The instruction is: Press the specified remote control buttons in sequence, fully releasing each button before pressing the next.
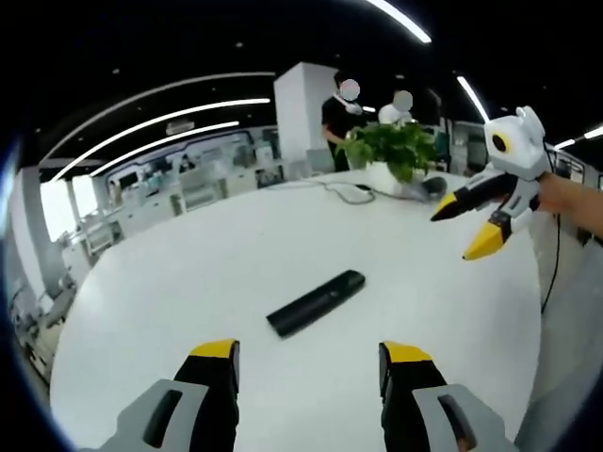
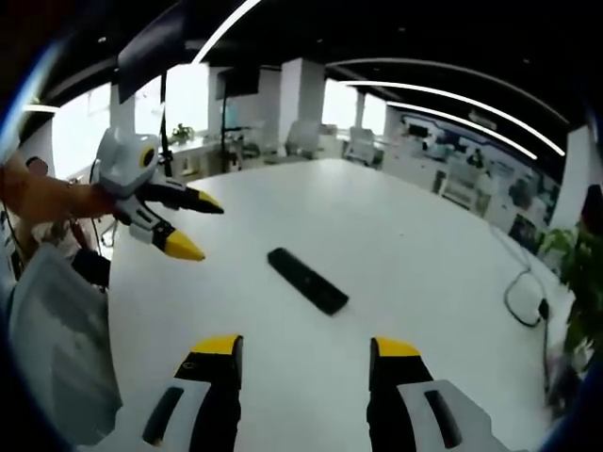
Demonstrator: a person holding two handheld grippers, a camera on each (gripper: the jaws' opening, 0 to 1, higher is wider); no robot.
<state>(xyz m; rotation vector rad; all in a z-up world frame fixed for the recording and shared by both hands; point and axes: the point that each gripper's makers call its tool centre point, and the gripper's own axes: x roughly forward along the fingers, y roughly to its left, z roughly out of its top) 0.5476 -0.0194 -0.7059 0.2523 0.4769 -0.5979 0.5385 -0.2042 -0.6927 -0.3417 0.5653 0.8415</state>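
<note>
Nearby, a potted plant (image 1: 396, 149) and cable (image 1: 332, 191) flank the remote (image 1: 316, 302); both jaws released.

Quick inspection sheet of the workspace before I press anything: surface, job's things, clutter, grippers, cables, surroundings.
Surface: round white table, mostly bare.
Job's things: black remote control lying flat mid-table, untouched.
Clutter: potted plant at the far edge in the left gripper view.
Grippers: left gripper open, off the remote; right gripper open, also apart from it.
Cables: white cable near the plant; black cable looped at the table edge.
Surroundings: open office, ceiling light strips, people standing behind the plant.
</note>
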